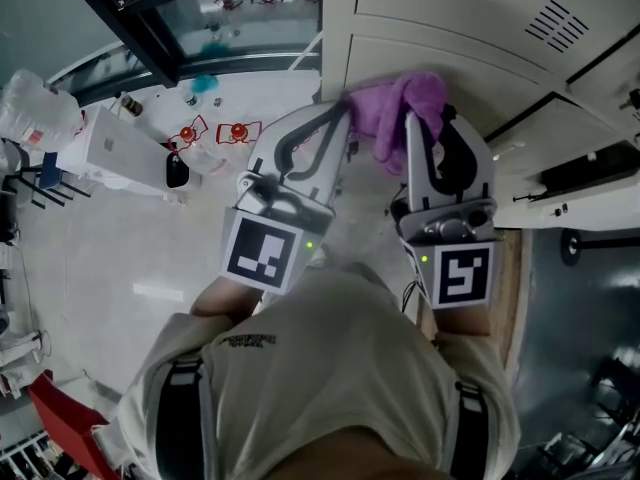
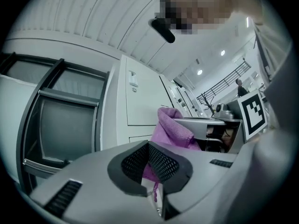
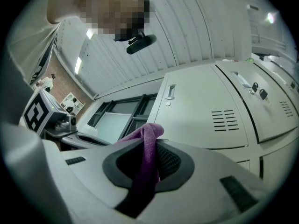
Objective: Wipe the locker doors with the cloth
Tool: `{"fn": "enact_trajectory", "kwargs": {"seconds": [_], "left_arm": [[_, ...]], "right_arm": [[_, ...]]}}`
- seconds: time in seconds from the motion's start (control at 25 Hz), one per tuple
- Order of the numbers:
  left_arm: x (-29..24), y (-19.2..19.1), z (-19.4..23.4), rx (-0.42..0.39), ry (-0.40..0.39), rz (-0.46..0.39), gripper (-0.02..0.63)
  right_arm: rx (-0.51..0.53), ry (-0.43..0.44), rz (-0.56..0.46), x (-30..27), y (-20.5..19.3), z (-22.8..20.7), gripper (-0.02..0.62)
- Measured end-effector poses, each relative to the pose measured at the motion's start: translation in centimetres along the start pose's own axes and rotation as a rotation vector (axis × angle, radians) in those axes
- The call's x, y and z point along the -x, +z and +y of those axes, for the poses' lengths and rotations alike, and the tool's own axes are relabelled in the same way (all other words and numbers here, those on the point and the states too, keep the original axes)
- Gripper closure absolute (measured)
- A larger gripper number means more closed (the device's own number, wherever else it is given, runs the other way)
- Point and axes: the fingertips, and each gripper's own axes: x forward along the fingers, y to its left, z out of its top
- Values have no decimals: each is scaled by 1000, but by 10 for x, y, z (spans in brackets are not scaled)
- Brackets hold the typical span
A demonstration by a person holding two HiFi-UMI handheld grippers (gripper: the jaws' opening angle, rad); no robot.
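Note:
The purple cloth (image 1: 400,108) is bunched against the cream locker doors (image 1: 480,18), held between both grippers. My right gripper (image 1: 415,118) is shut on it; in the right gripper view a fold of the cloth (image 3: 149,139) rises from between the right gripper (image 3: 147,164) pads, in front of a vented locker door (image 3: 201,111). My left gripper (image 1: 345,118) meets the cloth's left edge. In the left gripper view the left gripper (image 2: 150,169) looks shut, with a strip of the cloth (image 2: 173,127) and a loose thread caught between its pads, near a door (image 2: 140,97).
A dark-framed window (image 1: 230,18) stands left of the lockers. On the pale floor lie a white box (image 1: 115,148), small red items (image 1: 215,130) and a plastic bag (image 1: 35,108). A lower locker door (image 1: 590,168) at right stands ajar. A red object (image 1: 60,408) sits bottom left.

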Motion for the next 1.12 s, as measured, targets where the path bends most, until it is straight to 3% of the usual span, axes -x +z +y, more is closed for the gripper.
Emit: {"fn": "enact_trajectory", "kwargs": {"seconds": [0.72, 1.12], "left_arm": [[4, -17, 12, 3, 110, 61, 604], [-2, -31, 16, 19, 125, 84, 604]], "right_arm": [[9, 103, 17, -30, -25, 15, 543], [18, 99, 112, -46, -61, 13, 543]]}}
